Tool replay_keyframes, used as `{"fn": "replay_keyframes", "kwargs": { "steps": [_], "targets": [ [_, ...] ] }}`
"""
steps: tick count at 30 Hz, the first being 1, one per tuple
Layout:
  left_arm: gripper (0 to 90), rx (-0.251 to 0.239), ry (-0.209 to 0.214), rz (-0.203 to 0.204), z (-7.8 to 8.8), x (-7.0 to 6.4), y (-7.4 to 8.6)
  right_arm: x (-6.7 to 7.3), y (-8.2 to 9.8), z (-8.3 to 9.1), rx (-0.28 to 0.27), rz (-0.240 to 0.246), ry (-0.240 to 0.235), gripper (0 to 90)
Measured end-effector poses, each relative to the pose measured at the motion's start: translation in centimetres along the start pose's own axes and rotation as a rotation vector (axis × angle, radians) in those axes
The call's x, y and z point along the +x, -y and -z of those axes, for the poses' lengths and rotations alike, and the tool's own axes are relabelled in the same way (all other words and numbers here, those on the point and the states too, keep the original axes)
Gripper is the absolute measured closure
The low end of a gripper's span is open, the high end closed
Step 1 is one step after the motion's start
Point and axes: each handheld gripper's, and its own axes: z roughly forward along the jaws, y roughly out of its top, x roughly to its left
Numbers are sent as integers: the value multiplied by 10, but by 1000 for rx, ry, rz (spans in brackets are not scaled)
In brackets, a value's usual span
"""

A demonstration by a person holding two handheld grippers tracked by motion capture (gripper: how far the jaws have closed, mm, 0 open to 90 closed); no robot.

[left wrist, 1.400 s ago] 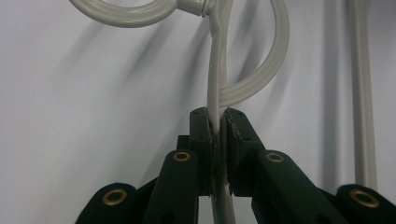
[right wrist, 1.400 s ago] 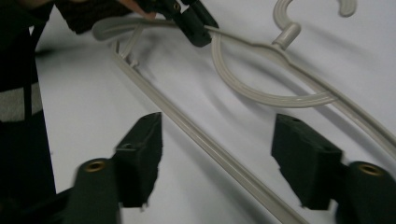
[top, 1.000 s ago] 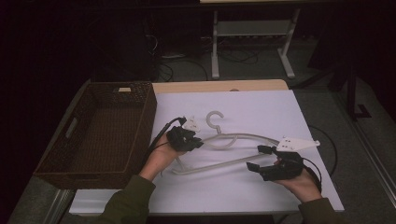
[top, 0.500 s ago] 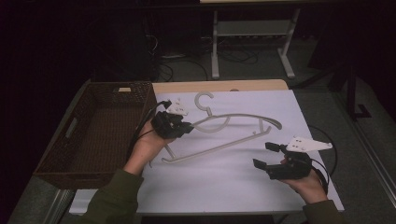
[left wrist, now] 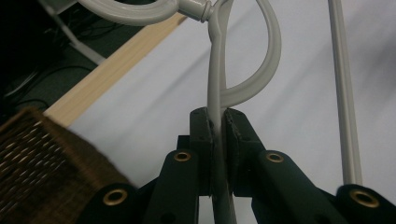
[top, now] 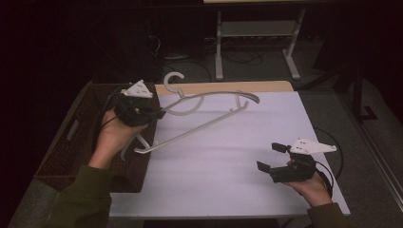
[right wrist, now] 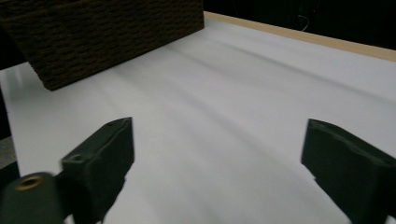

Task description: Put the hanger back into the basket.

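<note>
At the table's left side, the left gripper (top: 157, 114) is clamped on one arm of the pale grey plastic coat hanger (top: 204, 111), holding it clear of the white table (top: 228, 161) so that it hangs tilted beside the dark brown woven wicker basket (top: 71, 142). Its curled hook (top: 173, 80) points toward the far edge, and its straight lower bar (top: 190, 133) slopes down to the basket's near corner. Seen along the left gripper's own jaws, both pads pinch the thin hanger arm (left wrist: 215, 93) squarely, with the basket's weave (left wrist: 42, 158) just off to one side.

The right gripper (top: 273, 156) rests low over the table's near right part (well apart from the hanger), and its jaws have just been opening; they now stand wide with nothing between them, just bare white surface (right wrist: 219, 140) and the basket's wall (right wrist: 102, 37) farther off.

The step in hand looks like carrying the hanger over to the basket, single-handed now that the right gripper has let go. The next move probably calls for swinging the long piece over the rim and lowering it so that the bar and hook clear the wicker edge before the left jaws release.
</note>
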Motion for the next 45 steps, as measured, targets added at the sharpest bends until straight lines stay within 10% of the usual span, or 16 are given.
{"fn": "replay_keyframes", "kwargs": {
  "steps": [29, 45],
  "targets": [
    [829, 26, -291, 196, 103, 104, 111, -3, 4, -8, 40, -10, 32, 7],
    [829, 111, -381, 234, 113, 128, 151, -4, 6, -10, 48, -7, 39, 7]
  ]
}}
